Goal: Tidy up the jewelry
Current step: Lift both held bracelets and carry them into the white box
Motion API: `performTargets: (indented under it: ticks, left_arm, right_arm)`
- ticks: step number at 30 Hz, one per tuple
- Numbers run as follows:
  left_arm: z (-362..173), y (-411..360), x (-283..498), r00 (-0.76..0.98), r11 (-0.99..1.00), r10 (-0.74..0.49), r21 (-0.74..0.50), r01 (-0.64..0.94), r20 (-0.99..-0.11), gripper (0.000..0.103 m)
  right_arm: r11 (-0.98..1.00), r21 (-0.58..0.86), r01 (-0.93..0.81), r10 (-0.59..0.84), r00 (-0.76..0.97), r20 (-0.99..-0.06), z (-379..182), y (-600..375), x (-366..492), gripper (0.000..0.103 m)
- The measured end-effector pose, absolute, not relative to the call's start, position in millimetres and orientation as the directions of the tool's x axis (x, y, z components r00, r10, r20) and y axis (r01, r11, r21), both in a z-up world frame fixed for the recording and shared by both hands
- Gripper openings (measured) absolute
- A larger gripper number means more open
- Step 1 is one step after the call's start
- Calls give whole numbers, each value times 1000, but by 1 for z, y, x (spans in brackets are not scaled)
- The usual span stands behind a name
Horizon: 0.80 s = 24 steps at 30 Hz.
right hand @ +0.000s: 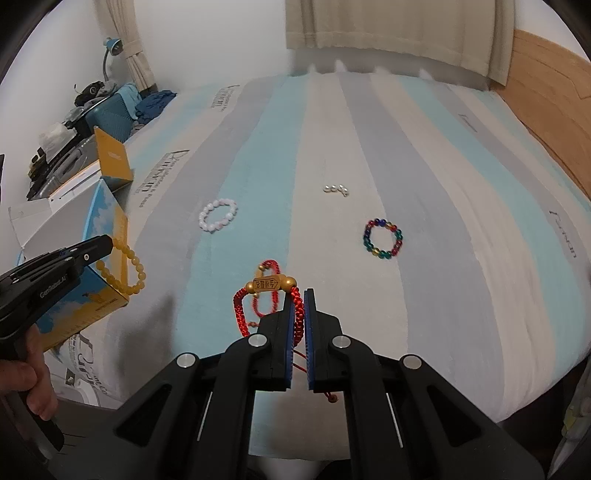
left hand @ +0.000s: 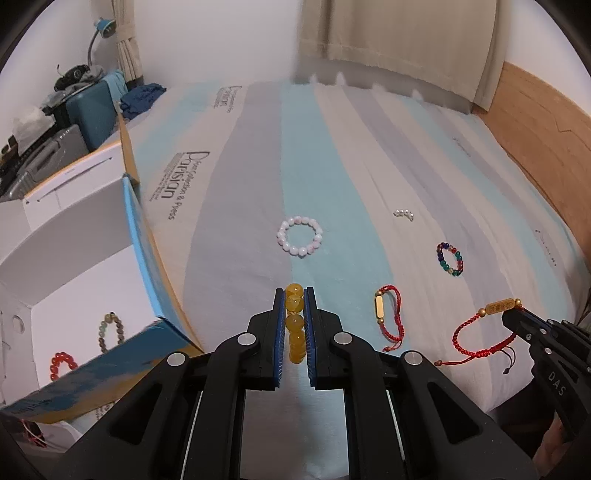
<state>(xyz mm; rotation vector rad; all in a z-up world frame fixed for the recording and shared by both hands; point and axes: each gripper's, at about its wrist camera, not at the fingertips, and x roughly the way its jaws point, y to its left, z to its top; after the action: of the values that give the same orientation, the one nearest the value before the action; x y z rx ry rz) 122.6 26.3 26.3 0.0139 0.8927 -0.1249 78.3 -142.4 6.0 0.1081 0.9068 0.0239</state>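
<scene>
My left gripper (left hand: 294, 295) is shut on a yellow bead bracelet (left hand: 295, 325) and holds it above the bed, beside the open cardboard box (left hand: 92, 243); it also shows in the right wrist view (right hand: 123, 267). My right gripper (right hand: 298, 295) is shut on a red cord bracelet with a gold charm (right hand: 264, 284), lifted off the bed; it also shows in the left wrist view (left hand: 480, 332). On the striped bedsheet lie a white bead bracelet (left hand: 300, 236), a multicolour bead bracelet (left hand: 450, 259), a second red cord bracelet (left hand: 388, 317) and a small pearl piece (left hand: 403, 213).
The box holds a red bead bracelet (left hand: 62, 363) and a dull mixed bead bracelet (left hand: 110, 328). Suitcases and clutter (left hand: 74, 110) stand at the far left. A wooden headboard (left hand: 546, 140) runs along the right. Curtains (left hand: 399, 33) hang at the back.
</scene>
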Motion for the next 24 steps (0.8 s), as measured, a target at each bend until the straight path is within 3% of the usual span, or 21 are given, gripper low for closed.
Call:
performTargets:
  ticks: [14, 24]
  left_arm:
    - [61, 79, 113, 664, 998, -68, -38, 60, -744, 8]
    - [94, 156, 100, 701, 997, 13, -42, -61, -713, 8]
  right_arm:
    - [995, 81, -65, 104, 632, -768, 31, -84, 96, 4]
    - [980, 81, -181, 181, 652, -736, 61, -10, 118, 4]
